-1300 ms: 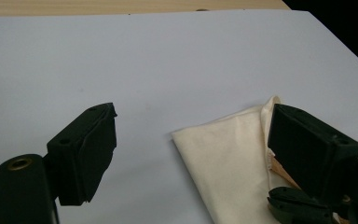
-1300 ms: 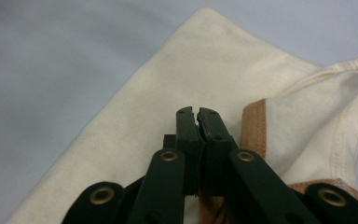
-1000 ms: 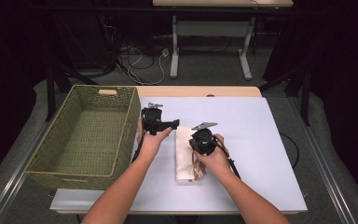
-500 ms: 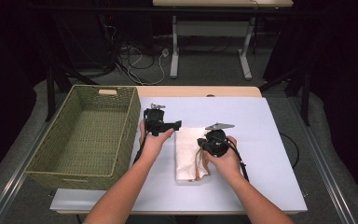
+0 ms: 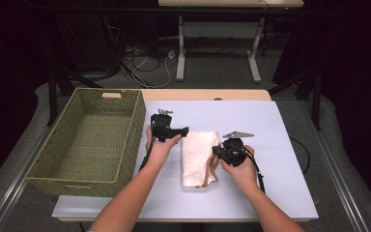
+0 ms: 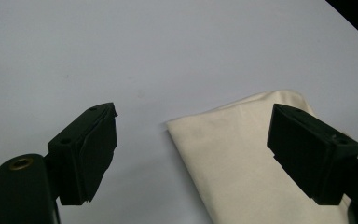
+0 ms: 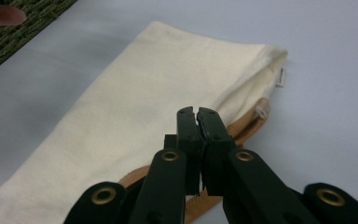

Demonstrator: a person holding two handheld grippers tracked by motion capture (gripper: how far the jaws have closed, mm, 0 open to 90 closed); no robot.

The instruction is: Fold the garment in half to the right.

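- A green woven basket (image 5: 89, 140) stands at the left edge of the white table top (image 5: 280, 145). Its interior holds nothing visible; a handle slot is cut into its far wall.
- A folded cream cloth (image 5: 198, 154) lies flat on the table top between the two grippers, to the right of the basket and apart from it. A tan layer shows at its near right edge.
- A small white label (image 7: 280, 77) is sewn at one corner of the cloth in the right gripper view; any print on it is too small to read.
- The left gripper (image 6: 192, 149) is held above the far left corner of the cloth. Its jaws stand wide apart, with nothing between them.
- The right gripper (image 7: 198, 122) sits at the right edge of the cloth. Its jaws are pressed together; whether they pinch the fabric edge cannot be determined.
- Both hands grip their tools from the near side of the table.
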